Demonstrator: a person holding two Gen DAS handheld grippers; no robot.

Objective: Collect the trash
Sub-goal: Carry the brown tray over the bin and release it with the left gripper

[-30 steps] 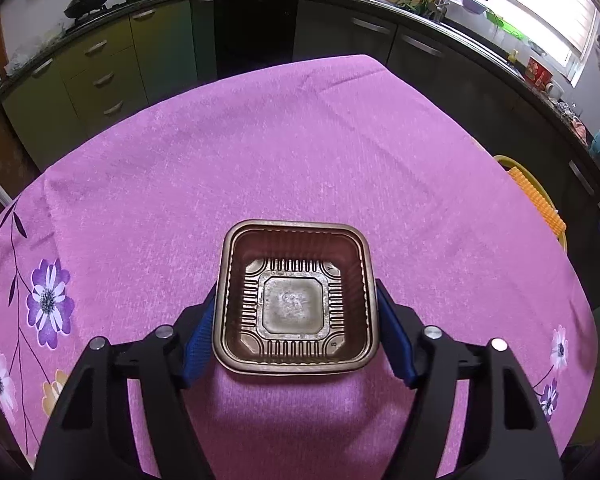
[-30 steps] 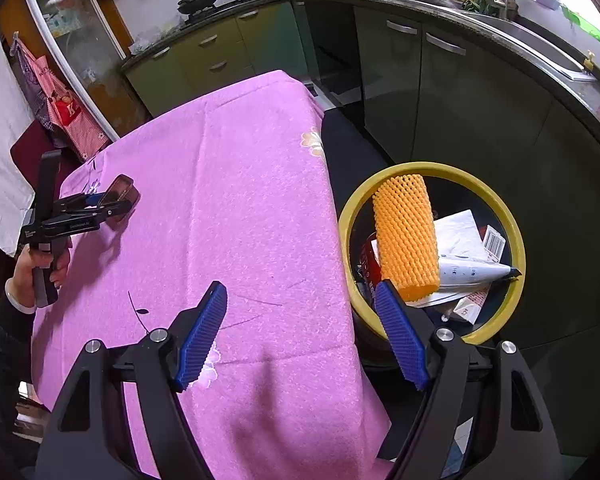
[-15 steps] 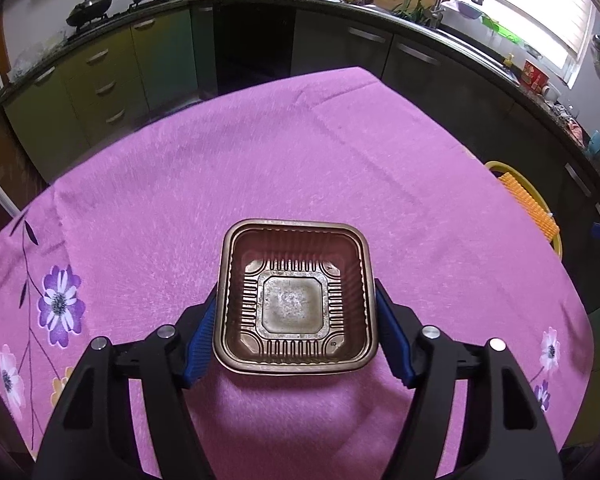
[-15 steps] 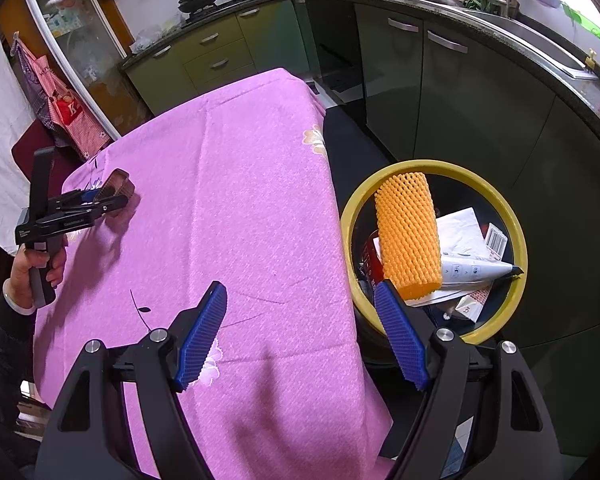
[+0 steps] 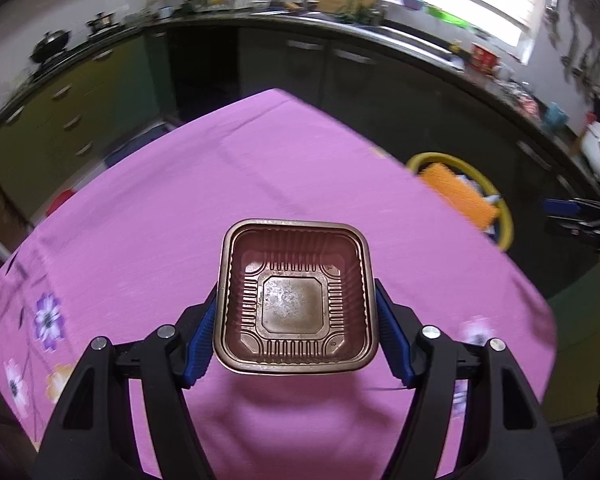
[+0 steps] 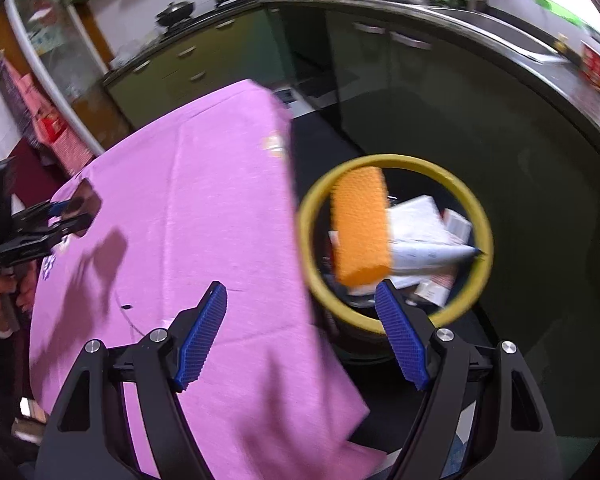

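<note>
My left gripper [image 5: 296, 332] is shut on a brown square plastic tray [image 5: 296, 296], its blue pads against the tray's two sides, and holds it above the purple tablecloth [image 5: 220, 184]. The tray is empty and faces up. The yellow-rimmed trash bin [image 5: 504, 216] stands beyond the table's right edge. In the right wrist view the bin [image 6: 396, 320] holds an orange foam net [image 6: 360, 228], papers and wrappers. My right gripper [image 6: 302, 332] is open and empty, above the table's edge beside the bin. The left gripper with the tray [image 6: 80, 204] shows at far left there.
Dark green kitchen cabinets [image 5: 80, 92] and a counter with a sink [image 5: 400, 28] curve around the table. The tablecloth's edge [image 6: 296, 216] hangs right next to the bin. The person's hand [image 6: 4, 284] holds the left gripper's handle. The right gripper [image 5: 580, 220] appears at the far right.
My left gripper has lifted and swung right with the tray, bringing the bin more into view. My right gripper has shifted a little; both views are motion-blurred.
</note>
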